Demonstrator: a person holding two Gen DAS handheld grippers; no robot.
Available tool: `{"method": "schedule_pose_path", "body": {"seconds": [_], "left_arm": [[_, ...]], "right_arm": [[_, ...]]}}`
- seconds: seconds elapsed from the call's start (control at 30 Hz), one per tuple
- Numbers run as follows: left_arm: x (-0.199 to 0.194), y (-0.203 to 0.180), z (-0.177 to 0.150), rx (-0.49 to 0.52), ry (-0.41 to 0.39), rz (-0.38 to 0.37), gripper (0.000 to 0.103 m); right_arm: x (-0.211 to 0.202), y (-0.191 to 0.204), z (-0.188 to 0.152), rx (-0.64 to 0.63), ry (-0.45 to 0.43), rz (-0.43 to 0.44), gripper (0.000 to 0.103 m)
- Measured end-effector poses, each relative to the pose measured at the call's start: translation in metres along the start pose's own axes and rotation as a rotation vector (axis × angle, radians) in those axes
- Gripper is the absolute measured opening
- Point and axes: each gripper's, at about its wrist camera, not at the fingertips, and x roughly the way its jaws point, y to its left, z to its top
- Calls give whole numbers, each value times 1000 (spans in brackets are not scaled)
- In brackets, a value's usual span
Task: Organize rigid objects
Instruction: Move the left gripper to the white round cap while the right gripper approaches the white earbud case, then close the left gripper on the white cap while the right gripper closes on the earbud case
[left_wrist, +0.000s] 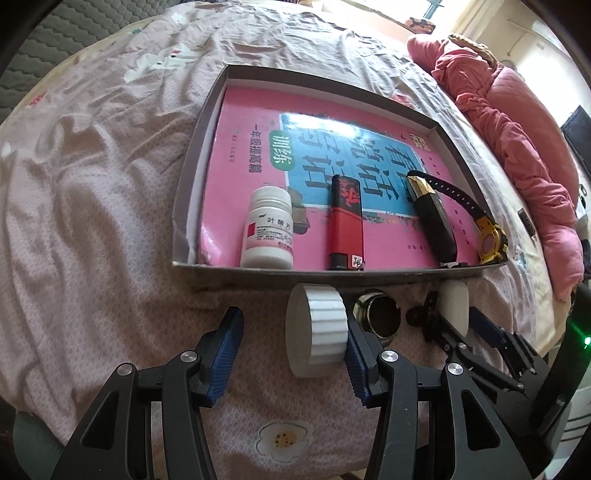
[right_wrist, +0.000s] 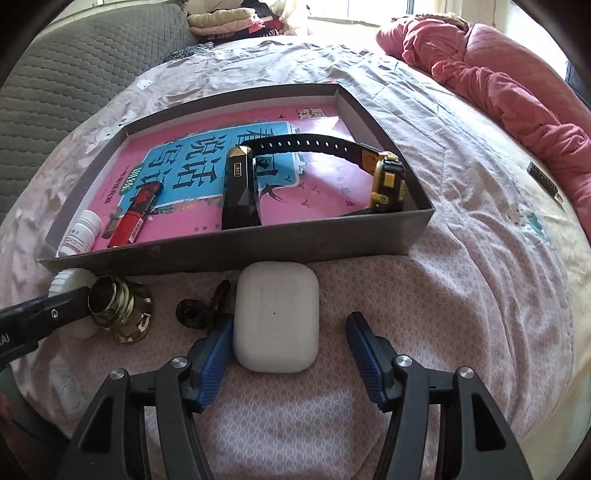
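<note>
White ribbed cap (left_wrist: 317, 328) is lying on the bedsheet (left_wrist: 110, 203) before the box (left_wrist: 195, 177), between the left gripper's (left_wrist: 291, 356) wide jaws, nearer the right pad; centring first is wiser. Right gripper (right_wrist: 290, 360) is straddling the earbud case (right_wrist: 277, 317), unclamped.

A bed (right_wrist: 461, 229) covered with a wrinkled pale pink patterned sheet is seen carrying everything. A shallow grey box (right_wrist: 229, 254) is set directly on the sheet. In front of its near wall, a row of loose things is laid on the sheet: a white ribbed cap (left_wrist: 317, 328) lying on its side, a dark metal ring-shaped piece (right_wrist: 118, 310), a small black clip-like part (right_wrist: 199, 310) and a white rounded case (right_wrist: 277, 321). A bunched pink quilt (right_wrist: 517, 74) is piled along the far right edge of the bed, with a small dark flat object (right_wrist: 545, 181) lying near it on the sheet.
</note>
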Motion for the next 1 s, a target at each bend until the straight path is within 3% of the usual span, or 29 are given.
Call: {"method": "schedule_pose_path", "body": {"seconds": [0.43, 0.6, 0.67, 0.87, 1.0], "left_arm": [[18, -5, 10, -2, 7, -9, 53], [22, -6, 11, -6, 5, -23, 53], [23, -4, 11, -10, 4, -25, 51], [22, 1, 9, -11, 3, -29, 42], [19, 8, 7, -36, -2, -53, 23]], "right_arm": [[12, -1, 5, 4, -25, 9, 61], [11, -5, 6, 14, -35, 28, 51], [11, -6, 6, 20, -37, 32, 46], [8, -11, 5, 53, -55, 46, 45], [7, -13, 4, 63, -57, 55, 45]]}}
